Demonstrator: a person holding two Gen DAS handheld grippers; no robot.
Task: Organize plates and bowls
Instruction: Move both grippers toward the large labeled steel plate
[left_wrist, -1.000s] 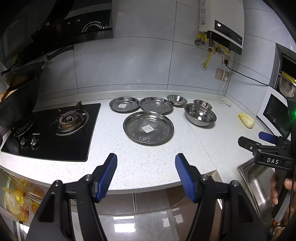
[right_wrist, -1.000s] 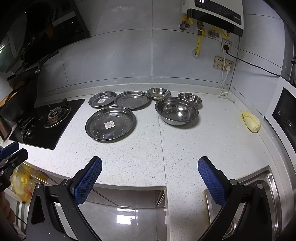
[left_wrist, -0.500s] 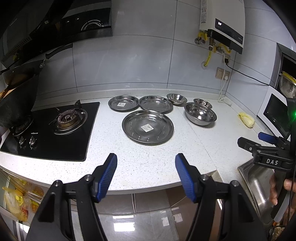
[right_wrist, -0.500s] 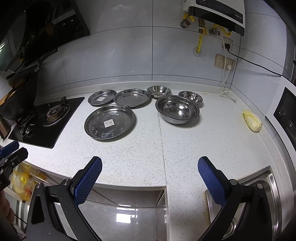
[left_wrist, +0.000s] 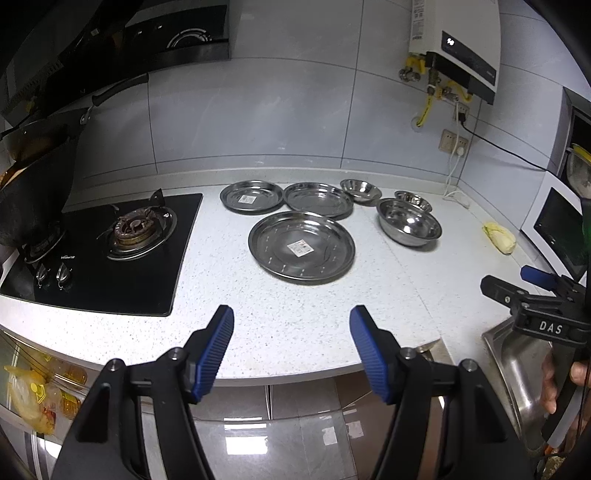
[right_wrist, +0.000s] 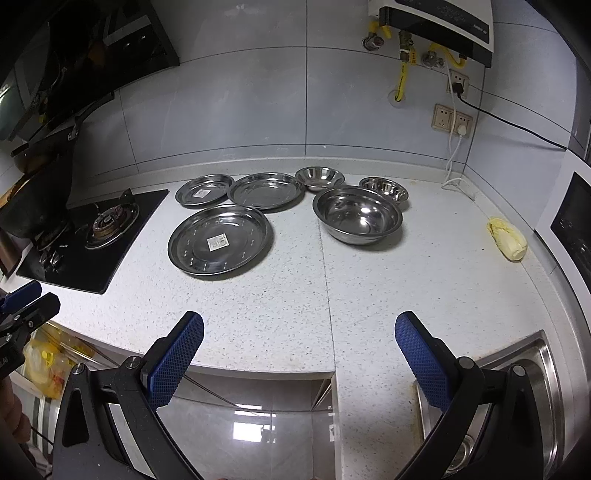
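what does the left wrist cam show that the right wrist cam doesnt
Only the left wrist view shows the stove knobs plainly, the "DAS" label on the right gripper, and the hand holding it.

Only the right wrist view shows the second wall socket beside the first, and the left gripper from the side.

Both show the large plate, two smaller plates, large bowl, two small bowls, the yellow object and the sink. Both grippers are open, holding nothing.

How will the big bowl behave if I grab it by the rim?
The big bowl looks like thin polished steel, so probably light and rigid, not fragile. Its glossy rim may slip between the pads. The rounded base suggests it could rock or slide on the counter if pushed.
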